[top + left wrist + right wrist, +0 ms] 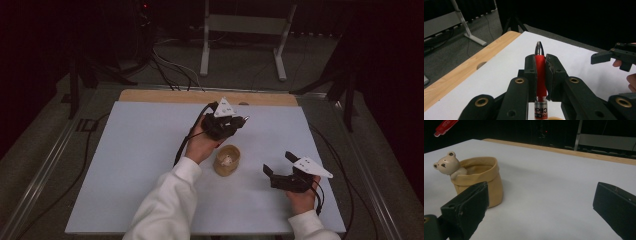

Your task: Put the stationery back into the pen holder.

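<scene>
the left gripper [540, 75], raised above the bear pot [227, 160], is clamped on the red pen [540, 72] at its mid barrel, a light, stiff, smooth thing that may slip, while the right gripper [539, 202] stands apart.

High view looks down; gripper views sit low, sharing table [150, 150].

Showing on the clear barrel of the red pen [540, 75], just below the grip: black print reading "Clic", cut off at the frame's edge. White lettering on the pen's red clip staying too blurred to read.
</scene>
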`<state>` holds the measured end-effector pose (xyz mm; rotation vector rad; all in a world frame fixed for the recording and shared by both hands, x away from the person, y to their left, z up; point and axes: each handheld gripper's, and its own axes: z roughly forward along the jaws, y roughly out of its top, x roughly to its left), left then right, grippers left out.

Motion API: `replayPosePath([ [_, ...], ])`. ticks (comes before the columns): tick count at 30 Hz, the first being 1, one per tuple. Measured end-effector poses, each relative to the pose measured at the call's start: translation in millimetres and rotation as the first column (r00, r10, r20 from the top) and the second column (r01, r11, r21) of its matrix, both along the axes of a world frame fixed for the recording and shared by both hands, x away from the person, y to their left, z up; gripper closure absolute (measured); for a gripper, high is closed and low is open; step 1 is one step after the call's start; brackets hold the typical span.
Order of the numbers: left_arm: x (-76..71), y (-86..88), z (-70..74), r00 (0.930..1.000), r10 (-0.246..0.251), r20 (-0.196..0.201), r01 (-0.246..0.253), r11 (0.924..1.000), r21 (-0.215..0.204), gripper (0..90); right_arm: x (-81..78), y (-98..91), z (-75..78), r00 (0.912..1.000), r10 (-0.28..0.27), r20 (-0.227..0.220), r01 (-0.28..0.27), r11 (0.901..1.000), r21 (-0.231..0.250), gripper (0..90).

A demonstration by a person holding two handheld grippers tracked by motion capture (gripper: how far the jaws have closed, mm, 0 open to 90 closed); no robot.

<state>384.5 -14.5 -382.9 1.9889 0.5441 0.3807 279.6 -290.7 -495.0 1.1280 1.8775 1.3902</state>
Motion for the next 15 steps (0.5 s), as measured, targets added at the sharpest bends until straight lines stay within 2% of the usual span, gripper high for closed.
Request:
replayPosePath([
  [15, -0.6, -5.4, -3.1, 0.9999, -0.01, -0.01, 0.01, 0.9999, -0.002, 81.0, -0.1, 0.5, -0.2, 1.0, 0.002, -0.002, -0.002, 1.0, -0.002, 1.0],
])
